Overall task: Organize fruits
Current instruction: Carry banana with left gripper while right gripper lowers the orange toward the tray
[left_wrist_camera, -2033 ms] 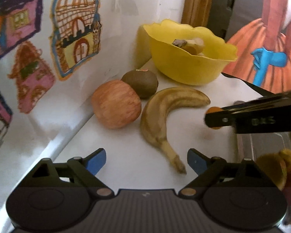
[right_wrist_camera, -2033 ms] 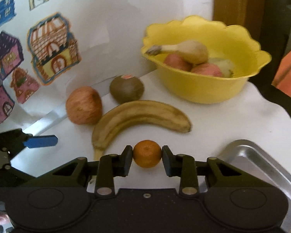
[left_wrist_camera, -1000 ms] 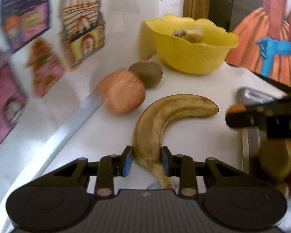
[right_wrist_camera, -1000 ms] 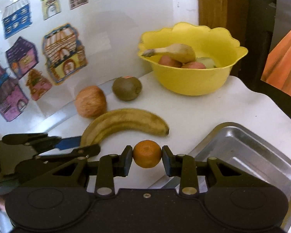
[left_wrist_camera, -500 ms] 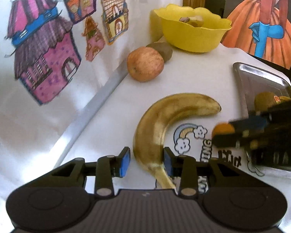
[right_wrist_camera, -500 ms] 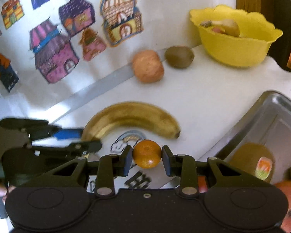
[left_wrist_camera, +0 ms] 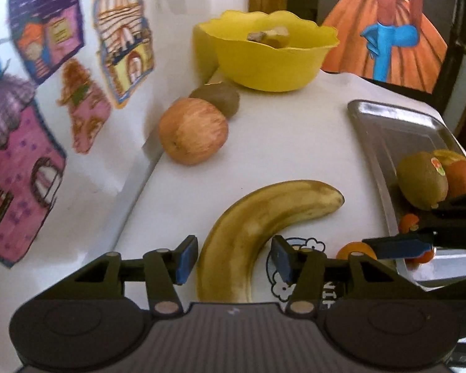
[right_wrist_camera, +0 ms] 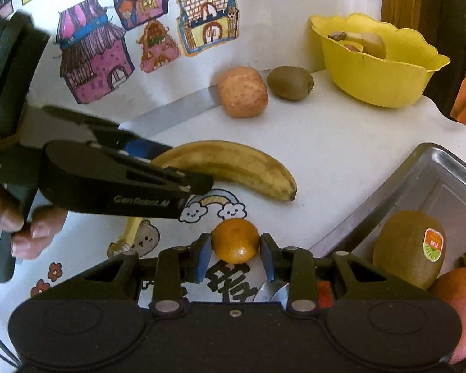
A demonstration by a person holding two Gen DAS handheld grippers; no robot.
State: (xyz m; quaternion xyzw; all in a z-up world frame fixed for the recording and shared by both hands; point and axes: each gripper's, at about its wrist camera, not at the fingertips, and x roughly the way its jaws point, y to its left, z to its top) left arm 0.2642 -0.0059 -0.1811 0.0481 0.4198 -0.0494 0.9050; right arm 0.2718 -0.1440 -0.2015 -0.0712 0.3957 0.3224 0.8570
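We see our left tool [left_wrist_camera: 233,259] standing over the stem end of the banana [left_wrist_camera: 261,227]; its jaws have just been opening, and the blue pads [left_wrist_camera: 186,258] now stand clear of the peel on both sides, the fruit lying between them on the white bench [left_wrist_camera: 279,143]. Our right tool [right_wrist_camera: 235,253] has its pads pressed on a small orange [right_wrist_camera: 235,245], held just above the printed cloth near the corner of the metal tray [right_wrist_camera: 444,180]. In that tray lie a kiwi [right_wrist_camera: 408,248] with a sticker and, beside it, a reddish fruit [right_wrist_camera: 459,304] only partly in view. Further back, against the wall, an apple [left_wrist_camera: 193,131] sits touching a second kiwi [left_wrist_camera: 216,98], with a yellow bowl [left_wrist_camera: 264,59] behind them holding more fruit. House drawings [right_wrist_camera: 93,62] are stuck on the wall to the left. From the right wrist view the left tool's black body crosses in front of the banana's stem half, and a hand [right_wrist_camera: 18,217] grips its handle. The banana's tip points toward the tray, a bare strip of bench between them.
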